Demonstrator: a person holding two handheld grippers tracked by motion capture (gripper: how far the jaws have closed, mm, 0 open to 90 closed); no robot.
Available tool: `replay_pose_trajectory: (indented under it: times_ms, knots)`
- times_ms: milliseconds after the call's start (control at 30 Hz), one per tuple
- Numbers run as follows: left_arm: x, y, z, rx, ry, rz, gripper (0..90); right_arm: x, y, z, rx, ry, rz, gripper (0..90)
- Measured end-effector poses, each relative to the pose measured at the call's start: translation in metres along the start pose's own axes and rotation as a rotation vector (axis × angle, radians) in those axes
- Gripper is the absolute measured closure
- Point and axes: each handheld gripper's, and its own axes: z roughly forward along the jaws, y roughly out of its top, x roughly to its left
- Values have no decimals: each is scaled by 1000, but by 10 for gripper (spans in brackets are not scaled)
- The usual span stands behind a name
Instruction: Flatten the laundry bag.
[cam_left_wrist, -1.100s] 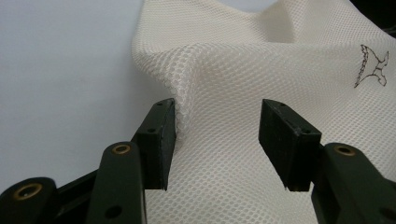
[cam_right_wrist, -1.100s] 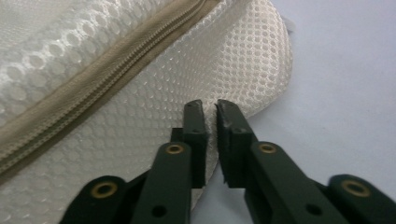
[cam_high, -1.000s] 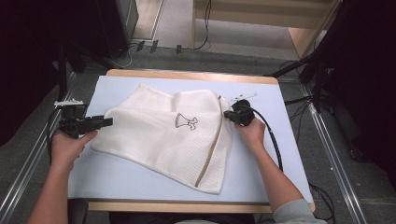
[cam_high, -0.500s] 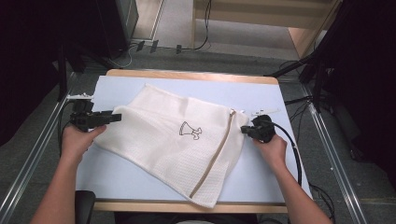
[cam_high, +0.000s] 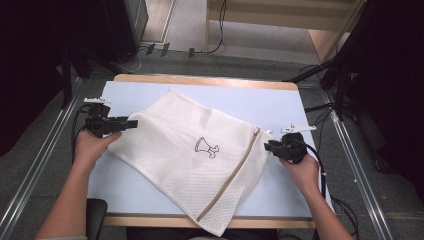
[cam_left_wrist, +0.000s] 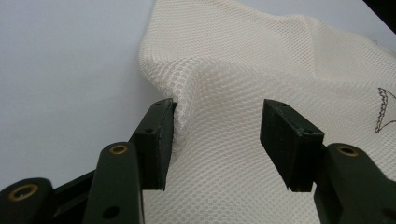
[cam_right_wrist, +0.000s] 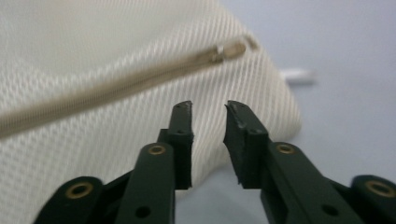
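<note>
Lying mid-table, mesh laundry bag (cam_high: 200, 160): left gripper (cam_high: 131, 123) at 9 o'clock, jaws parted around a mesh ridge; right gripper (cam_high: 269, 146) at 3 o'clock, jaws just opening, empty; risk of dragging the fabric crooked.

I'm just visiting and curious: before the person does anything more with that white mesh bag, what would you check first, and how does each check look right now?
1. Right gripper free of the mesh bag: ok. Its jaws have just been opening, with nothing between them.
2. Left gripper gripping the bag: not ok. Its jaws stand apart, a raised fold of mesh between them, one pad touching the fold.
3. Bag fully on the table: not ok. Its near corner hangs over the front edge.
4. Zipper closed: cannot tell. Its pull sits at the far end.
5. Bag lying flat: ok, apart from the fold at the left gripper.
</note>
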Motion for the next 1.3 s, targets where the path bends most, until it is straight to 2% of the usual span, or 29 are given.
replay_pose_trajectory:
  times_ms: [133, 167, 300, 433, 600, 633, 667, 700, 933, 967, 1000, 1033, 1100, 1200, 1300]
  knots:
    - [-2, -2, -3, -6, 0, -5, 459, 0, 12, 10, -22, 17, -12, 689]
    - [-3, -4, -5, -4, 3, -4, 458, 0, 22, 19, -4, 16, -20, 682]
    - [-5, -10, -9, 2, 14, -12, 456, -1, 31, 29, -2, 28, -9, 661]
    - [-9, -18, -17, 7, 13, -25, 454, -3, 49, 48, 5, 42, -20, 619]
    - [-14, -24, -22, 1, 17, -22, 450, 0, 63, 65, 8, 68, -28, 605]
    - [-16, -27, -25, 4, 23, -23, 450, 3, 68, 73, -9, 72, -48, 602]
    - [-16, -27, -25, 4, 23, -23, 450, 3, 68, 73, -9, 72, -48, 602]
    - [-18, -29, -26, 1, 27, -24, 450, 5, 75, 82, 17, 84, -54, 582]
    - [-24, -38, -32, 3, 32, -22, 450, 14, 91, 102, 4, 118, -76, 533]
    - [-25, -40, -33, 2, 32, -26, 450, 17, 97, 109, 26, 125, -77, 507]
    - [-25, -40, -33, 2, 32, -26, 450, 17, 97, 109, 26, 125, -77, 507]
    - [-26, -43, -34, 2, 30, -27, 450, 20, 101, 117, 13, 130, -86, 479]
    - [-26, -45, -34, 4, 28, -30, 450, 23, 104, 125, 40, 144, -96, 443]
    - [-26, -46, -33, 13, 27, -30, 451, 27, 106, 131, 32, 139, -114, 444]
    - [-26, -47, -32, 13, 23, -37, 451, 31, 108, 142, 69, 131, -114, 462]
